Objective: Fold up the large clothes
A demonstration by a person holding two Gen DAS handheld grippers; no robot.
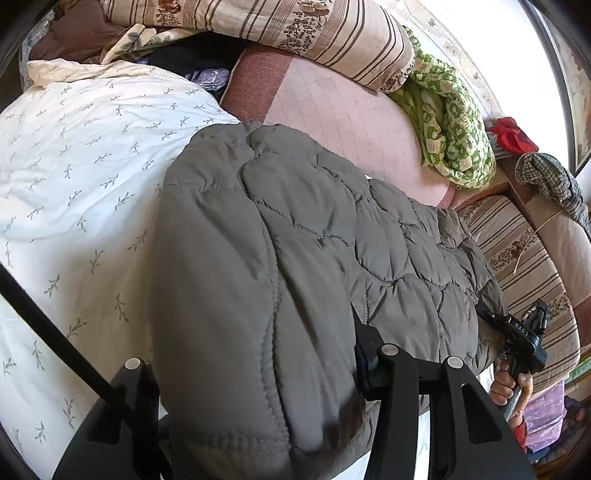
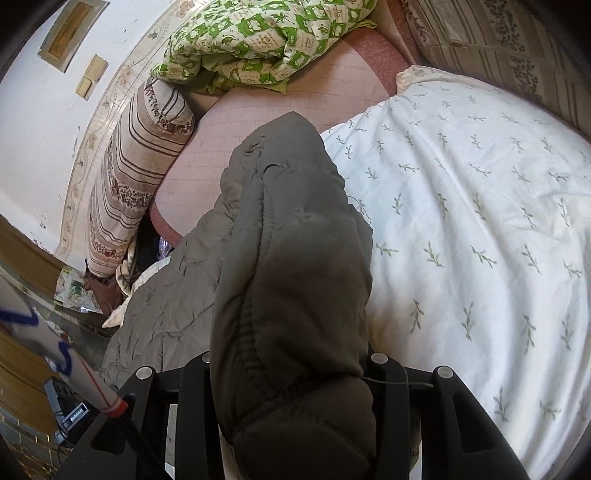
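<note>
Each tool (image 1: 255, 424) (image 2: 291, 417) clamps the grey quilted jacket (image 1: 295, 258).

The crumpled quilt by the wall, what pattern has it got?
The quilt has green and cream checks with small flower prints, clearest in the right wrist view.

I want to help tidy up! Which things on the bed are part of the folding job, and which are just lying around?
Part of the job:
- grey padded jacket
- left tongs, clamped on the jacket
- right tongs, clamped on the jacket

Just lying about:
- white leaf-print duvet
- green patterned quilt
- striped quilt
- red cloth
</note>
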